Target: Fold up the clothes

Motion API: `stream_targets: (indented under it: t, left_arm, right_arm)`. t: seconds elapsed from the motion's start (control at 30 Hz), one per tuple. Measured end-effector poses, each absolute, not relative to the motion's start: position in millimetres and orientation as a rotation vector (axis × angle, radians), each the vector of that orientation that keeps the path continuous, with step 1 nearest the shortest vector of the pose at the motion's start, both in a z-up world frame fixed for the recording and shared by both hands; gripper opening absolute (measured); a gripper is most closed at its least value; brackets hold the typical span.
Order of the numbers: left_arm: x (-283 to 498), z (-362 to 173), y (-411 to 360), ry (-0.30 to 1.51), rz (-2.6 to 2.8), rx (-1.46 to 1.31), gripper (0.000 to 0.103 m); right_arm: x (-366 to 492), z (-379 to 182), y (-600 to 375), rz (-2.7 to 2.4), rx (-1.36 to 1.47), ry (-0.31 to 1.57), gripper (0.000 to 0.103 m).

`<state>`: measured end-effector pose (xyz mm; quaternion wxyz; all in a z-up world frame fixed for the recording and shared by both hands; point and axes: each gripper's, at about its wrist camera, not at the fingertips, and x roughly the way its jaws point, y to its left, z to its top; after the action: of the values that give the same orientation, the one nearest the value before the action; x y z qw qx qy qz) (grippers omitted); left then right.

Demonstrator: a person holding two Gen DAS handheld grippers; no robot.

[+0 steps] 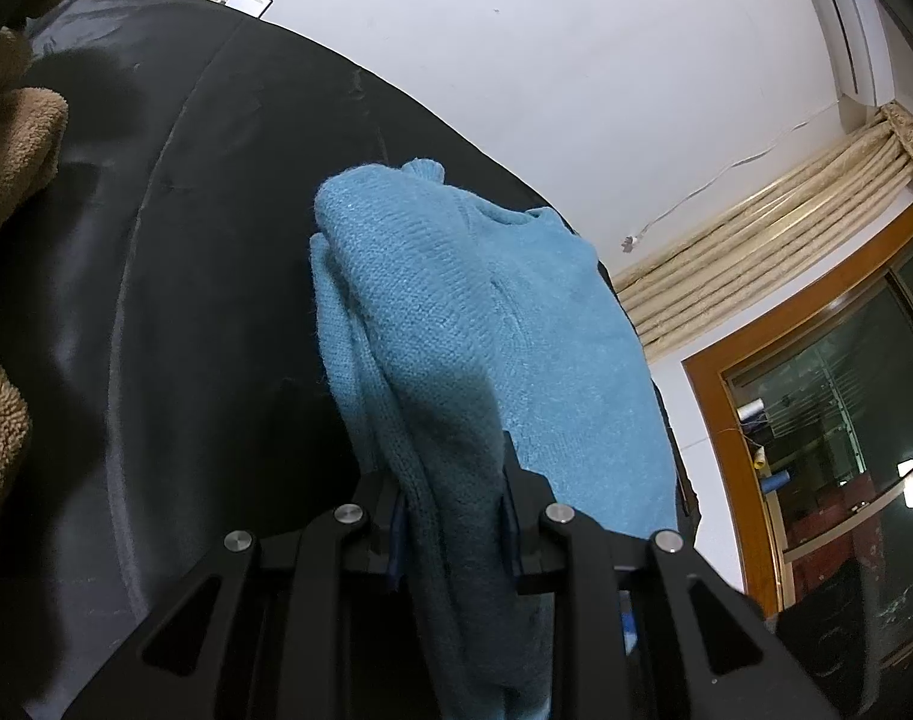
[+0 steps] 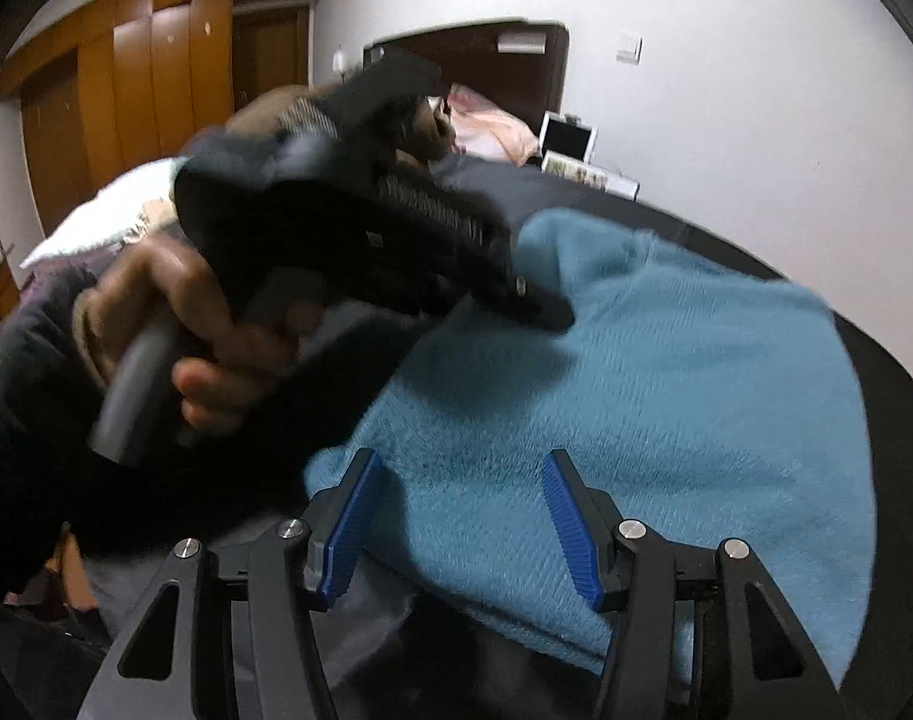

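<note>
A blue knitted sweater (image 1: 486, 312) lies on a black cover (image 1: 156, 300). My left gripper (image 1: 450, 480) is shut on a bunched fold of the sweater, which runs down between its black fingers. In the right wrist view the same sweater (image 2: 666, 390) spreads flat on the black cover (image 2: 888, 420). My right gripper (image 2: 462, 480) hovers open over the sweater's near edge, blue pads (image 2: 351, 528) wide apart with nothing pinched. The left gripper (image 2: 540, 306) shows there too, blurred, held by a person's hand (image 2: 216, 348) at the sweater's left side.
A brown fleece garment (image 1: 6, 180) sits at the left. Curtains (image 1: 756, 258) and a wood-framed window (image 1: 828, 420) lie to the right. In the right wrist view there are a wooden wardrobe (image 2: 126, 78), a dark headboard (image 2: 486, 60) and pink bedding (image 2: 492, 126).
</note>
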<state>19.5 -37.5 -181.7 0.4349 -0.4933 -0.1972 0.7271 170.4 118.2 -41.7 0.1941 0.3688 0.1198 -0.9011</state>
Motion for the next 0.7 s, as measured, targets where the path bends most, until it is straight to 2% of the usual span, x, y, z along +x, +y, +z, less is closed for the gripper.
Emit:
stream_targets:
  t: [0.07,0.23,0.3,0.37,0.53,0.7]
  left_arm:
    - [17.5,-181.9,-39.2,-0.508,1.798,-1.237,0.028]
    - [6.5,-176.5,-49.2,-0.551,1.814,-1.255,0.038]
    - [1.3,-169.0,-56.0,-0.542,1.898,-1.242,0.064]
    - [-6.3,-161.4,-65.4,-0.57,1.953,-1.209,0.072]
    - [-23.6,-150.0,-64.4,-0.56,1.954,-1.197,0.072]
    - [-26.4,-160.3,-35.9,-0.387,2.017,-1.289,0.07]
  right_arm:
    - [169.7,-43.7,119.3,-2.519,1.051,0.344,0.058]
    - [169.7,-48.8,119.6,-2.519,1.061,0.355,0.058]
    - [170.3,-48.9,119.5,-2.518,1.06,0.349,0.058]
    - [170.2,-48.6,117.7,-2.519,1.06,0.35,0.058]
    - [167.2,-49.1,113.7,-2.521,1.06,0.348,0.058]
    - [166.7,-49.4,114.6,-2.521,1.06,0.344,0.058]
